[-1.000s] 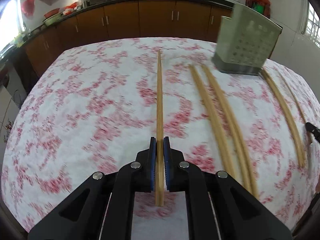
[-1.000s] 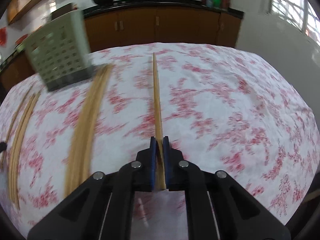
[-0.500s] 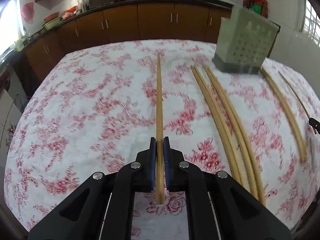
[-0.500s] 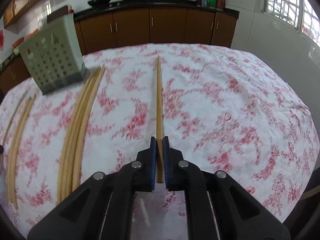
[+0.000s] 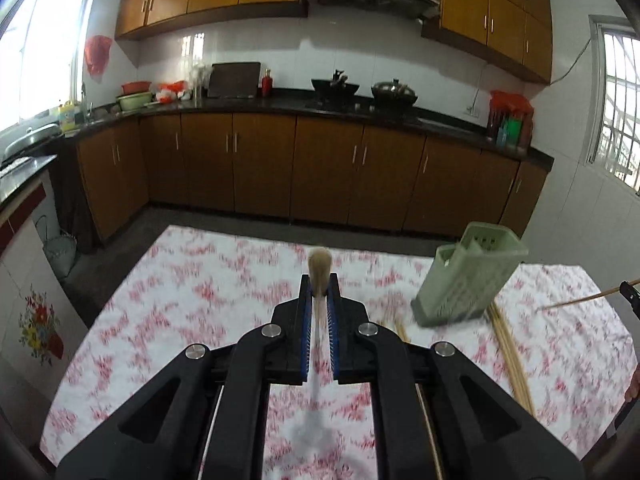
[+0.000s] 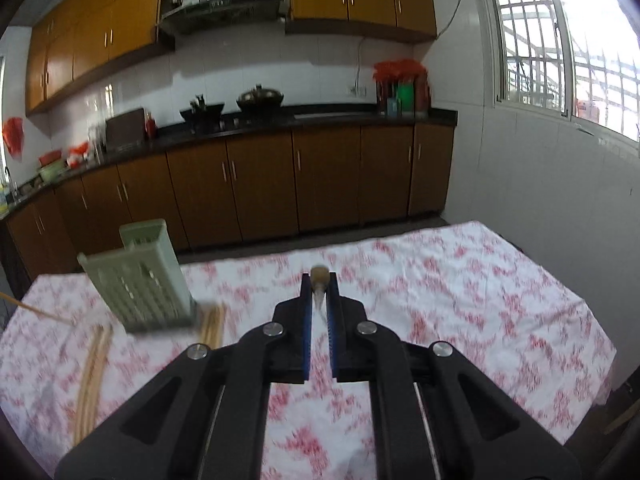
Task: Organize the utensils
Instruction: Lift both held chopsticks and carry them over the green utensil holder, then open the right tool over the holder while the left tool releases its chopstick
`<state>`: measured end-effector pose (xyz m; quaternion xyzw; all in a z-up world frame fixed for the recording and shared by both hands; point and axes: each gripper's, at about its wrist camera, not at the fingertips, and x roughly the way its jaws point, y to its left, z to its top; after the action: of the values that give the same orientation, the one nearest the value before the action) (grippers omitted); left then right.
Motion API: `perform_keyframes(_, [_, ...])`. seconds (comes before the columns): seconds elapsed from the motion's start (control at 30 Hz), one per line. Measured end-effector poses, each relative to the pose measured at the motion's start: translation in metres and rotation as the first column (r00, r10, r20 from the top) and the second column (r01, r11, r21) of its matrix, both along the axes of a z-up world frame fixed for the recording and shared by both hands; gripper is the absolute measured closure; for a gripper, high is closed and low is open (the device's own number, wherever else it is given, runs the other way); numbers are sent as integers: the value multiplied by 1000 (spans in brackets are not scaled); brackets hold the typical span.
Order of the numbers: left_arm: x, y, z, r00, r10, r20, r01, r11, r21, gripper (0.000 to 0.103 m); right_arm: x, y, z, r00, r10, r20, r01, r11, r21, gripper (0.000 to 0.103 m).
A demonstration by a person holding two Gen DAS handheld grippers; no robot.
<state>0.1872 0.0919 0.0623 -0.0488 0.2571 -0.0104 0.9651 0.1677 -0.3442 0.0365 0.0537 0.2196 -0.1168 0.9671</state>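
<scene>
Left wrist view: left gripper (image 5: pixel 319 286) and right gripper (image 6: pixel 319 284) each pinch one chopstick (image 5: pixel 319 264); holder (image 5: pixel 468 276) near table's far edge looks empty; several chopsticks (image 5: pixel 512 360) remain on tablecloth (image 5: pixel 168 300).

Wooden chopsticks (image 5: pixel 510 354), perforated plastic holder (image 5: pixel 466 282)

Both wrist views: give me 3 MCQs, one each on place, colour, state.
1. Seen from the right wrist, the utensil holder stands:
A) left of the gripper
B) right of the gripper
C) on the counter

2. The holder's colour:
A) red
B) pale green
C) black

3. The left gripper is:
A) open, empty
B) shut on a chopstick
C) shut on a spoon

Key:
1 A, it stands on the floral tablecloth at left.
2 B, perforated pale green plastic.
3 B, the blue pads clamp a chopstick pointing ahead; the right gripper does likewise.
</scene>
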Motion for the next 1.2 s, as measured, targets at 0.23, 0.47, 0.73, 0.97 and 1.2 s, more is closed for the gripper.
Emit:
perform_keyframes(0.23, [6, -1, 14, 1000, -5, 31, 4, 1000, 20, 95, 9, 4, 25, 998, 27, 50, -27, 1000, -4, 95])
perform_keyframes(0.47, [13, -15, 46, 995, -24, 102, 23, 1000, 8, 95, 11, 20, 81, 979, 92, 183, -95, 996, 4, 95])
perform_keyframes(0.73, [13, -59, 116, 945, -97, 311, 121, 991, -56, 95, 14, 49, 143, 904, 212, 372, -250, 967, 57, 95])
perform_keyframes(0.97, [31, -104, 109, 917, -148, 370, 180, 982, -54, 95, 40, 82, 126, 885, 272, 378, -297, 955, 8, 95])
perform_keyframes(1.2, [56, -119, 59, 950, -185, 253, 216, 971, -102, 95, 69, 89, 89, 916, 300, 266, -323, 945, 49, 94])
